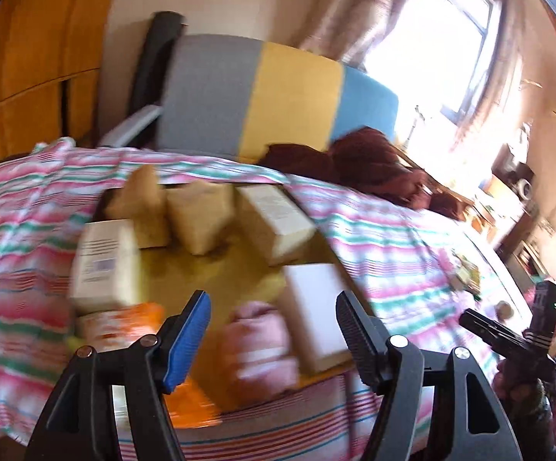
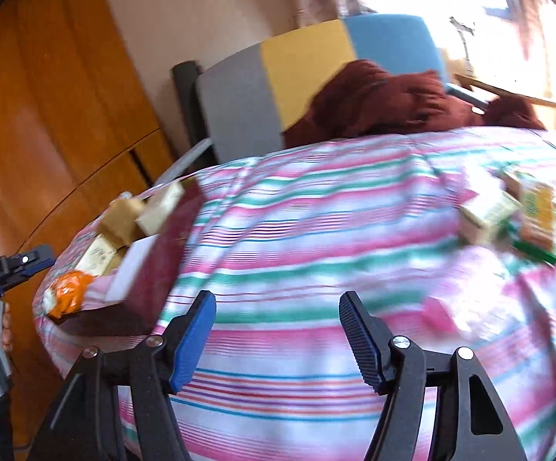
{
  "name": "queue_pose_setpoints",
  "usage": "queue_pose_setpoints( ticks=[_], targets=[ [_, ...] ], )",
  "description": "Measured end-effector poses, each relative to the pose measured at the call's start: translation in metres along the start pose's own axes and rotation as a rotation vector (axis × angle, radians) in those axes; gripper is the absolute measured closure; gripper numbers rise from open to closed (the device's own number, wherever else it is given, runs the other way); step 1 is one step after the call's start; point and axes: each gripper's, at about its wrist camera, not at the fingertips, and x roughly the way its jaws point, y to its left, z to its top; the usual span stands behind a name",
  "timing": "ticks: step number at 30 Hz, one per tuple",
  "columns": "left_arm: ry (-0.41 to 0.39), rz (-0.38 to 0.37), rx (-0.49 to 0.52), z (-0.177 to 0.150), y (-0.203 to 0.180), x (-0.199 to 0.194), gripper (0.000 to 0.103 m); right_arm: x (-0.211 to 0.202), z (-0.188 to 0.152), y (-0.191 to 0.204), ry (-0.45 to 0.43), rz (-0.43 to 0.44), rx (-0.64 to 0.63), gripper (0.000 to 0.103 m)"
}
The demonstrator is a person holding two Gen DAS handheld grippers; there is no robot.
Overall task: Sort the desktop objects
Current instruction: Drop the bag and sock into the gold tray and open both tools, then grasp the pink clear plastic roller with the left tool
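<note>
In the left wrist view my left gripper (image 1: 274, 340) is open and empty, hovering over a tray (image 1: 201, 269) with a yellow-brown floor. The tray holds white boxes (image 1: 105, 265) (image 1: 316, 311), two tan packets (image 1: 197, 219), a blurred pink packet (image 1: 258, 349) and an orange packet (image 1: 124, 322). In the right wrist view my right gripper (image 2: 278, 342) is open and empty above the striped cloth (image 2: 316, 230). A loose pile of small boxes (image 2: 489, 215) and an orange-yellow carton (image 2: 539, 219) lies at its far right. The tray (image 2: 162, 265) sits to its left, dark red outside.
A striped pink, green and white cloth (image 1: 393, 238) covers the surface. A chair with a grey, yellow and blue back (image 1: 278, 92) stands behind, with a dark red garment (image 1: 354, 157) over it. Wooden cabinets (image 2: 47, 115) are on the left. A bright window (image 1: 450, 38) is at the right.
</note>
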Motion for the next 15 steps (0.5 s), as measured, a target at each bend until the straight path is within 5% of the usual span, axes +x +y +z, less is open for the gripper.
queue_pose_setpoints(
  ticks=[8, 15],
  targets=[
    [0.160, -0.234, 0.244, -0.001, -0.138, 0.081, 0.034, -0.053, -0.013, -0.092, -0.101, -0.202, 0.183, 0.034],
    [0.247, -0.359, 0.377, -0.016, -0.226, 0.127, 0.033, -0.072, -0.022, -0.141, -0.214, -0.445, 0.303, 0.032]
  ],
)
